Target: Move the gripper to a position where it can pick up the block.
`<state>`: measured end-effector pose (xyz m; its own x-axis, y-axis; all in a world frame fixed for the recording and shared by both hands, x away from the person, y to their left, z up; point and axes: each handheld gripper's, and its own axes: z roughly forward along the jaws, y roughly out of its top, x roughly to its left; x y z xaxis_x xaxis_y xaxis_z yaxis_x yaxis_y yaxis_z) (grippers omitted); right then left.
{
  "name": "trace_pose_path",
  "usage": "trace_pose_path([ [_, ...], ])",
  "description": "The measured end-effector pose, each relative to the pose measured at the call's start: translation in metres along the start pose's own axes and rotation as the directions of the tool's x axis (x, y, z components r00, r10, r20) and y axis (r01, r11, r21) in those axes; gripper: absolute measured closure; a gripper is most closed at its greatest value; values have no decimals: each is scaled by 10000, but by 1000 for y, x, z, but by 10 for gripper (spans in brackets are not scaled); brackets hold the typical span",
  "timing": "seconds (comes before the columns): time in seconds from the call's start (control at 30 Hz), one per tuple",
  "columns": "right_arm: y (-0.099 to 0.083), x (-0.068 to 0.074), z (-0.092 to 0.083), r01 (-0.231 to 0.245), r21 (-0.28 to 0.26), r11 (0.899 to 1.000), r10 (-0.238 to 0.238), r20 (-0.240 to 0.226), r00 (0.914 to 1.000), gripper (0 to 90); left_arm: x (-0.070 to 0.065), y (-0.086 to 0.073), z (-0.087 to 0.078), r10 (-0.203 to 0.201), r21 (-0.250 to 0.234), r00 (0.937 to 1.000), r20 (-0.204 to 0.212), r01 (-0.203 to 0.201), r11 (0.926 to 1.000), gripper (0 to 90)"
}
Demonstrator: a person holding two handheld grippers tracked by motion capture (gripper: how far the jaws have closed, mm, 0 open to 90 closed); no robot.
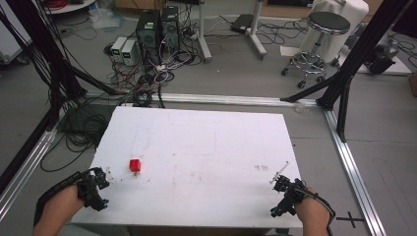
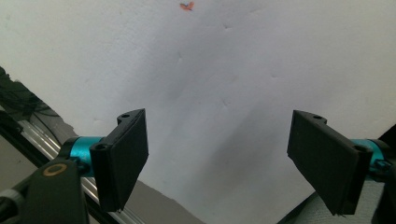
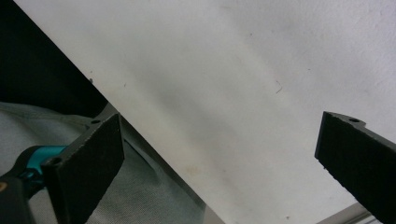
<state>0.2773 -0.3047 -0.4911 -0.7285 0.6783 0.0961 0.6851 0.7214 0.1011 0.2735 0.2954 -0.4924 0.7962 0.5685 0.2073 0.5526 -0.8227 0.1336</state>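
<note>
Red cube (image 1: 134, 165), the one small thing on the white table (image 1: 196, 147), sits flat just ahead and right of the left gripper (image 1: 107, 175), well apart from the right gripper (image 1: 275, 178); no long axis shows. One faint reddish smudge (image 1: 261, 167) lies near the right gripper. Both grippers gape wide, jaws empty over bare tabletop.

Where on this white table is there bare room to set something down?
Nearly all of the white table is bare: the whole far half, and the wide middle stretch between the red cube and the right gripper. The tightest spot is the near left corner, where the left gripper sits close beside the cube.
</note>
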Motion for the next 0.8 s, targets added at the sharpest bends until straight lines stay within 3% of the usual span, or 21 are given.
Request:
trace_pose_path([
  [0.27, 1, 0, 1, 78, 35, 10000, -78, -49, 10000, 9, 2, -1, -2, 82, -63, 10000, 21, -82, 9999, 209],
  [0.57, 3, 1, 1, 89, 20, 10000, -89, -83, 9999, 9, 12, -2, -5, 325, -340, 9986, 427, -311, 9989, 210],
  [0.8, 5, 3, 2, 123, 23, 9999, -123, -95, 9999, 9, 26, 4, -10, 1023, -479, 9923, 703, -991, 9939, 211],
])
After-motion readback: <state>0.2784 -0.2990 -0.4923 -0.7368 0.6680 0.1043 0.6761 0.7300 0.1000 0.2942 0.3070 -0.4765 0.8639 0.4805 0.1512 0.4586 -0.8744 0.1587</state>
